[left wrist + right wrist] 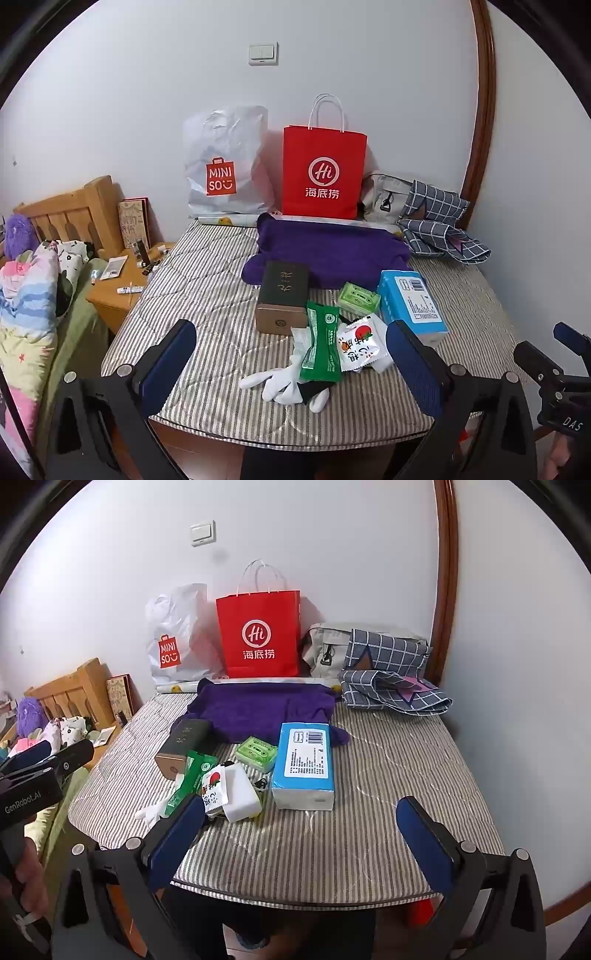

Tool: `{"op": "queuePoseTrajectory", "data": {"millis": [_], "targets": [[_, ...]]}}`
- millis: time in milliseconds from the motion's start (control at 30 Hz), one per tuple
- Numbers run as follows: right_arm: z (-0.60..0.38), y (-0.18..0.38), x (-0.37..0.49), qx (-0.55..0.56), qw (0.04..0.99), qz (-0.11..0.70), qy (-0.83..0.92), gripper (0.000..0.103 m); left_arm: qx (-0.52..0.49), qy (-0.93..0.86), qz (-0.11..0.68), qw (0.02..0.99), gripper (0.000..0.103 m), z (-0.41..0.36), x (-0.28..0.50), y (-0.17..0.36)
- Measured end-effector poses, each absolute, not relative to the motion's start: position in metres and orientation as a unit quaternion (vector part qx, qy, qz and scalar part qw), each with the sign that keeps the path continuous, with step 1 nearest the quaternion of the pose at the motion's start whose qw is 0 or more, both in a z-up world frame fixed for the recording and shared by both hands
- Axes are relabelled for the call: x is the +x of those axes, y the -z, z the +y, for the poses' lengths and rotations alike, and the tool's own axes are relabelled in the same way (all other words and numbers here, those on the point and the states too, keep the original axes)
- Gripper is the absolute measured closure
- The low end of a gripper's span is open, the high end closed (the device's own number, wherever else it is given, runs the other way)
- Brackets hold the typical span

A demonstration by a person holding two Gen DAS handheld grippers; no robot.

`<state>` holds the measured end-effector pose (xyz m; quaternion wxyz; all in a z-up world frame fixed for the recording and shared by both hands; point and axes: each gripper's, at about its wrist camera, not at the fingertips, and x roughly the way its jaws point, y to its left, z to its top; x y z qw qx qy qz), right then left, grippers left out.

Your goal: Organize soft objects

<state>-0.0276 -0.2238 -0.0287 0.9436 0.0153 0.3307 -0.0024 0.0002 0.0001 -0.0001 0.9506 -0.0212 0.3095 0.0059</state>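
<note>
A striped mattress [207, 295] holds a purple cloth [325, 247], white socks [284, 384], a green snack packet [321, 350], a white tomato packet [356, 341], a dark box [282, 295], a green cassette pack [358, 297] and a blue tissue pack [413, 306]. The purple cloth [258, 705] and tissue pack [304, 764] also show in the right wrist view. My left gripper [291, 350] is open and empty, just in front of the socks. My right gripper [299, 819] is open and empty, in front of the tissue pack.
A red paper bag [321, 173], a white Miniso bag [221, 166], a grey bag [384, 195] and checked cloth [439, 229] stand along the back wall. A wooden nightstand [118, 288] and a second bed with bedding [29, 295] lie at the left.
</note>
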Motion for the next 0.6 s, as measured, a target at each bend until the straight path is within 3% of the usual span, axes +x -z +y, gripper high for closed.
{"op": "queuePoseTrajectory", "data": {"millis": [600], "targets": [[-0.2234,0.0229,-0.0282,0.015,0.943,0.332,0.000,0.001,-0.026,-0.009,0.311,0.950,0.000,0.0034,0.0058,-0.0033]]}}
